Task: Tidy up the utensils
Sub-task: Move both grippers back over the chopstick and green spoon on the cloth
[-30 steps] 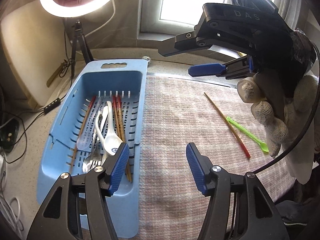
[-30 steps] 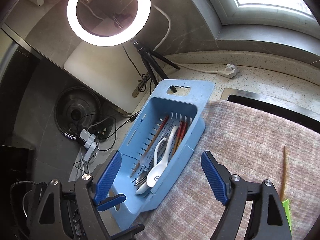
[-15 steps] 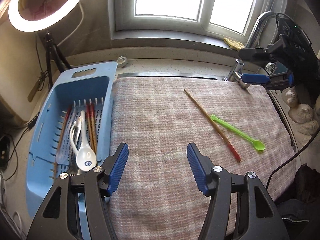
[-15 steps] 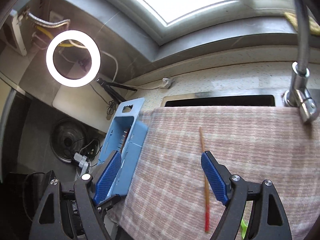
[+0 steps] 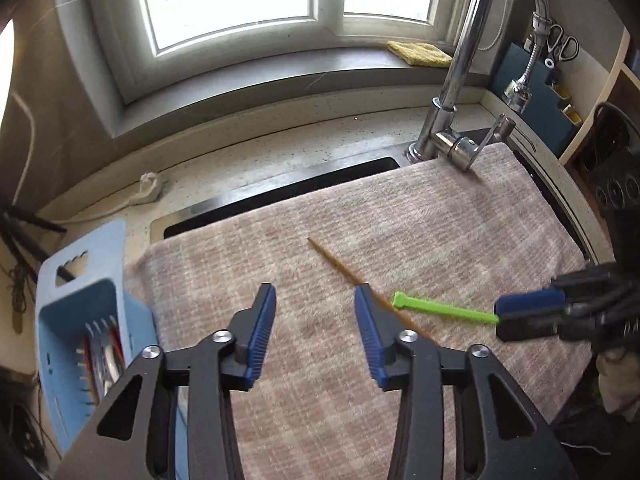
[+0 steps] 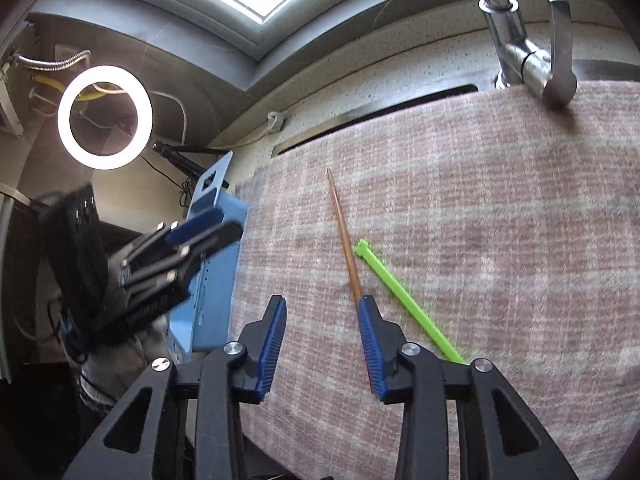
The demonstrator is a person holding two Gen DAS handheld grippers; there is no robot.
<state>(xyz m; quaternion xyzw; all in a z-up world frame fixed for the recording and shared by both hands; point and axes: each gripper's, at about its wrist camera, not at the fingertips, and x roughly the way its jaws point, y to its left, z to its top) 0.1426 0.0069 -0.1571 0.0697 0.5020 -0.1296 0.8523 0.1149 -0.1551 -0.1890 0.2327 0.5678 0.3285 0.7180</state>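
Note:
A brown chopstick (image 5: 334,263) (image 6: 342,232) and a green plastic spoon (image 5: 440,309) (image 6: 396,288) lie on the pink checked towel (image 5: 400,216) (image 6: 480,208). My left gripper (image 5: 315,328) is open and empty, just left of the chopstick. My right gripper (image 6: 322,336) is open and empty over the chopstick's near end; in the left wrist view it (image 5: 532,312) sits at the spoon's far end. The blue basket (image 5: 56,332) (image 6: 218,276) at the left holds several utensils.
A chrome faucet (image 5: 456,92) (image 6: 520,52) stands at the towel's far right corner. A dark sink gap (image 5: 280,196) runs behind the towel. A ring light (image 6: 105,117) stands at the left. A yellow sponge (image 5: 420,53) lies on the window sill.
Both grippers have swung right, away from the basket, toward the chopstick and green spoon. The right gripper has come down close to the two utensils. Both stay open.

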